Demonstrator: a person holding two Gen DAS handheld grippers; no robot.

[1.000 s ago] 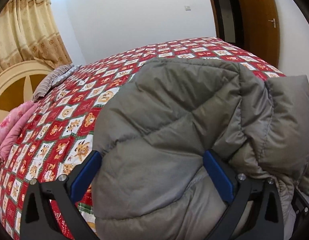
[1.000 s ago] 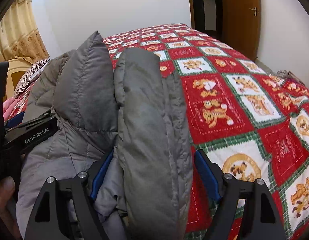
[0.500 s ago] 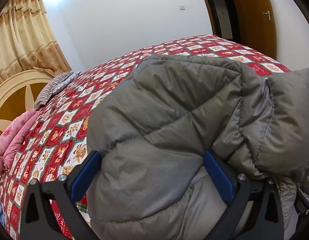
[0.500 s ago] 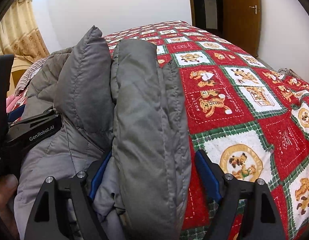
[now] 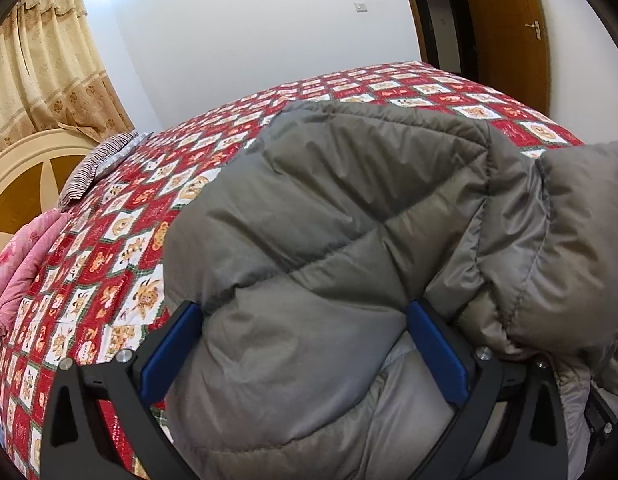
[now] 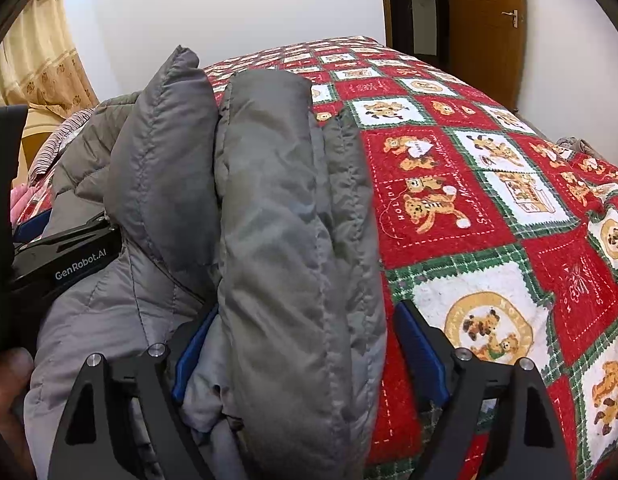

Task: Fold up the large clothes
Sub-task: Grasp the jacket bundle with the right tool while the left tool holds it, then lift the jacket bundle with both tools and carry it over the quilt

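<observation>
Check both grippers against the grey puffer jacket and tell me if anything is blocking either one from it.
Nothing visible blocks either. The grey puffer jacket bulges straight between the left gripper's blue pads. A folded edge of it sits between the right gripper's pads, whose jaws are opening. Only the red quilt lies beside it.

A wide bed covered with a red, white and green quilted bedspread printed with teddy bears (image 5: 121, 264) fills both views. A puffy grey down jacket (image 5: 329, 240) lies bunched on it, lower centre in the left wrist view. At the left edge sit a folded pink floral blanket (image 5: 25, 256) and, above it, a striped grey pillow (image 5: 97, 164).
</observation>
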